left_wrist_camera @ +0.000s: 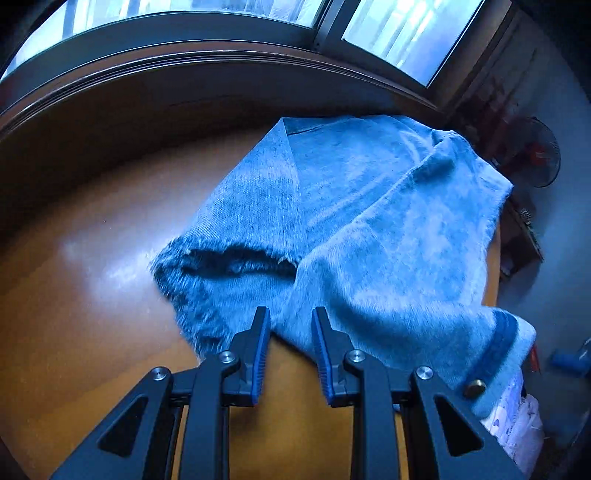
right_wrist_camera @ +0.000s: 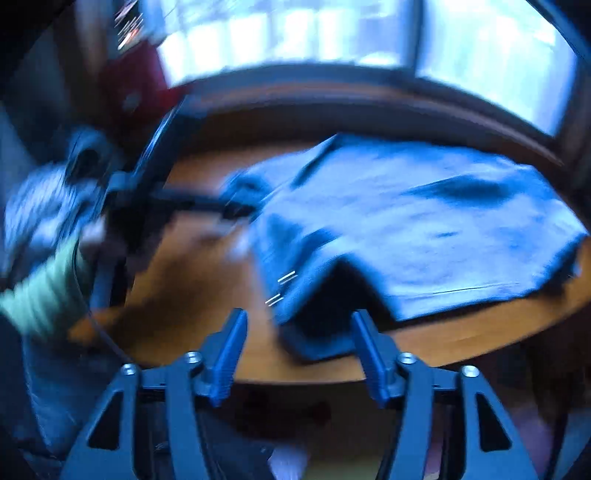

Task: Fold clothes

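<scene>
A fuzzy blue cardigan [left_wrist_camera: 369,206] lies spread on a round wooden table [left_wrist_camera: 92,295], one sleeve folded across its body, its cuff [left_wrist_camera: 498,350] with a brass button hanging at the right edge. My left gripper [left_wrist_camera: 290,321] is open, its tips just at the garment's near hem with nothing between them. In the blurred right wrist view the cardigan [right_wrist_camera: 424,221] covers the table [right_wrist_camera: 184,295], a flap with metal snaps hanging toward me. My right gripper [right_wrist_camera: 299,321] is open, its fingers either side of that near flap. The left gripper [right_wrist_camera: 207,203] reaches in from the left, held by a person's hand.
A window [left_wrist_camera: 406,33] and dark wooden sill run behind the table. A standing fan [left_wrist_camera: 539,155] is at the far right beside a low shelf. Patterned pale cloth [left_wrist_camera: 517,424] hangs below the table edge. A person's green sleeve [right_wrist_camera: 40,295] is at the left.
</scene>
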A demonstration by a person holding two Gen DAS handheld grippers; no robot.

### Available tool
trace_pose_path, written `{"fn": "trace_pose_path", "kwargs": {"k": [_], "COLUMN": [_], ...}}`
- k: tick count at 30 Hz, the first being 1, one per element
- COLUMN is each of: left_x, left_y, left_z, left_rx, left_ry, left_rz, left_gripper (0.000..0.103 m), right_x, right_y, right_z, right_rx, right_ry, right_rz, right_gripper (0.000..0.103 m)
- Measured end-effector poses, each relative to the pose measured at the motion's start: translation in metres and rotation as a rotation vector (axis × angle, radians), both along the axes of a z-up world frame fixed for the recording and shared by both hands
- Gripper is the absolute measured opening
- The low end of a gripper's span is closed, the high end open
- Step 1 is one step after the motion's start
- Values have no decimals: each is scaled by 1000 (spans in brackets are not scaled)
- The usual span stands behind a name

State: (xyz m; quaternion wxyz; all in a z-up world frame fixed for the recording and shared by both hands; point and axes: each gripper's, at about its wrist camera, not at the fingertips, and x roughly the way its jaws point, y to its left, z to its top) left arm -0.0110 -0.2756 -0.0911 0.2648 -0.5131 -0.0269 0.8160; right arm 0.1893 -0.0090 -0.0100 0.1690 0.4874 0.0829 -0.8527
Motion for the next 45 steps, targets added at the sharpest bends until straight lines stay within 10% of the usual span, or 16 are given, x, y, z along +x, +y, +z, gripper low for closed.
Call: {"fn": "trace_pose_path", "kwargs": {"k": [5, 7, 8, 9, 16, 20, 25, 29, 34, 45], "left_x": [8, 9, 9, 10, 4, -7, -26, -40, -55, -76], "left_y": [-7, -12, -16, -19, -34, -20, 7, 25, 34, -82], "left_z": [2, 4, 5, 7, 18, 11, -7, -14, -14, -1], "left_rx": [-34, -27, -18, -6, 32, 28, -1, 7, -16, 9], "left_ry": [29, 28, 25, 26, 49, 40, 9, 1, 39, 58], "left_rz": [-16, -4, 3, 13, 48, 28, -33, -81, -89, 327], "left_gripper": [22, 22, 22, 22, 22, 22, 22, 22, 22, 22], "right_x": [-31, -47, -52, -57, -59, -54, -34, -30, -56, -54], "right_y": [-45, -52, -54, -55, 20, 36, 20, 11, -7, 68], "right_z": [-72, -89, -86, -80, -9, -48, -35, -1, -19, -61], "right_rx": [183, 185, 141, 87, -508, -315, -109, -99, -130, -31], "right_ry": [-51, -70, -74, -79, 2, -160, -139, -29, -20, -135], "right_rz": [14, -10, -17, -26, -249, -282, -158, -102, -68, -346], "right_gripper": [58, 36, 12, 8, 9, 12, 15, 37, 38, 38]}}
